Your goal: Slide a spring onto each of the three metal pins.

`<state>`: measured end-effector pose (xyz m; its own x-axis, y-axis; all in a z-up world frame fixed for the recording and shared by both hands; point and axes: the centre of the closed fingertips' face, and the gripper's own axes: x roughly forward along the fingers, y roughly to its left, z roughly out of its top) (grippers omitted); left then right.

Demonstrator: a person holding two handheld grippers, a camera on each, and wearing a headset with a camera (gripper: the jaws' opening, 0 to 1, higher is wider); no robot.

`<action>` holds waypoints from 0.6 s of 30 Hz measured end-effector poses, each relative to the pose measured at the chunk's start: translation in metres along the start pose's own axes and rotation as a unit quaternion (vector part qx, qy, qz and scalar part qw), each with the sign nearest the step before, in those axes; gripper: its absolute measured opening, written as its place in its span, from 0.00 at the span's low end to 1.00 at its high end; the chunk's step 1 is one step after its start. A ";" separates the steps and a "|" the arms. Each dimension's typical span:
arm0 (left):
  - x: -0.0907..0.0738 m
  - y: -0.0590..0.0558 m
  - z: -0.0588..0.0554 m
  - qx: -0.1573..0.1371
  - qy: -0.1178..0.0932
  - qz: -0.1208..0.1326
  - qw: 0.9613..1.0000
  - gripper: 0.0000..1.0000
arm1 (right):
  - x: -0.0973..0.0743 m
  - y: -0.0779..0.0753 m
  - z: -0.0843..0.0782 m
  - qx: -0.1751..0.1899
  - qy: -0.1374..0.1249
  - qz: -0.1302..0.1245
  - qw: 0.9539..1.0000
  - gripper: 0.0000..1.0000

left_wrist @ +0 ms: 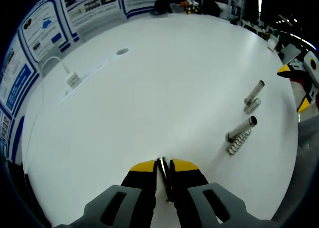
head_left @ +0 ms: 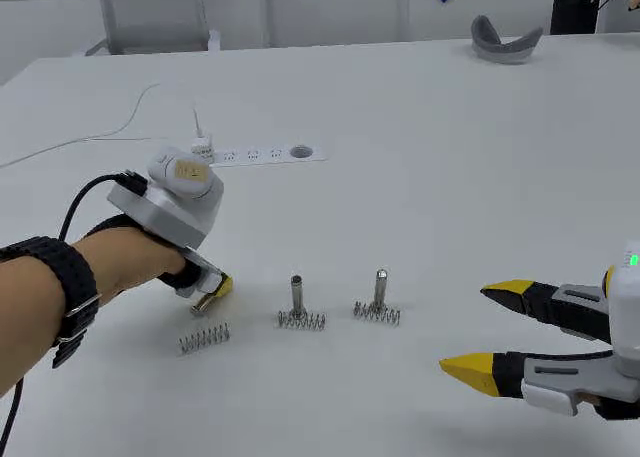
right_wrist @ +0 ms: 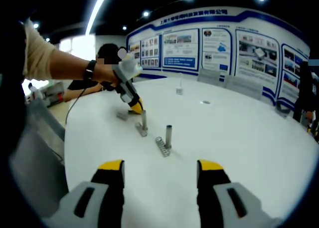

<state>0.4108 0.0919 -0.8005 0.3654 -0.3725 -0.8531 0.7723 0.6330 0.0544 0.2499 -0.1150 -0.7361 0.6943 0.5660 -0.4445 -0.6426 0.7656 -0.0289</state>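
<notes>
- The right gripper [head_left: 465, 327], nearest the camera, hangs above the bench [head_left: 450, 177] with its yellow-tipped jaws spread wide and nothing between them.
- A loose spring [head_left: 205, 337] lies flat on the bench just in front of the left gripper [head_left: 212, 291]. That gripper's jaws are pinched on a thin metal rod, apparently the 3rd pin [left_wrist: 162, 172], held low at the bench.
- Beside it, the middle pin [head_left: 296, 295] and the right-hand pin [head_left: 381, 287] stand upright. A 2nd spring [head_left: 301, 320] and a 3rd spring [head_left: 377, 313] lie at their feet. No spring is on any pin.
- The step in hand looks like standing the 3rd pin up.
- The next move calls for lifting a spring by 1 end and lining its bore over a pin's top. The small coils could roll or slip from the jaws.
- Farther back sit a power strip [head_left: 255, 155], a white plug [head_left: 202, 143] and a grey curved object [head_left: 505, 39], all well apart from the work. Nothing blocks the pins.
</notes>
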 end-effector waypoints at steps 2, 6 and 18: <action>0.001 -0.001 -0.001 -0.001 0.005 -0.002 1.000 0.11 | 0.000 -0.001 0.000 0.000 0.000 0.000 1.000 0.60; 0.003 0.000 -0.002 -0.004 0.015 -0.005 1.000 0.11 | -0.001 -0.002 -0.001 0.000 0.002 -0.001 1.000 0.60; 0.003 0.001 -0.003 -0.013 0.033 -0.001 0.999 0.09 | 0.000 -0.003 -0.004 -0.005 0.009 -0.001 1.000 0.60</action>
<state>0.4111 0.0933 -0.8041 0.3280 -0.3294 -0.8854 0.7595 0.6493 0.0398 0.2502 -0.1185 -0.7396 0.6904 0.5587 -0.4596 -0.6443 0.7638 -0.0394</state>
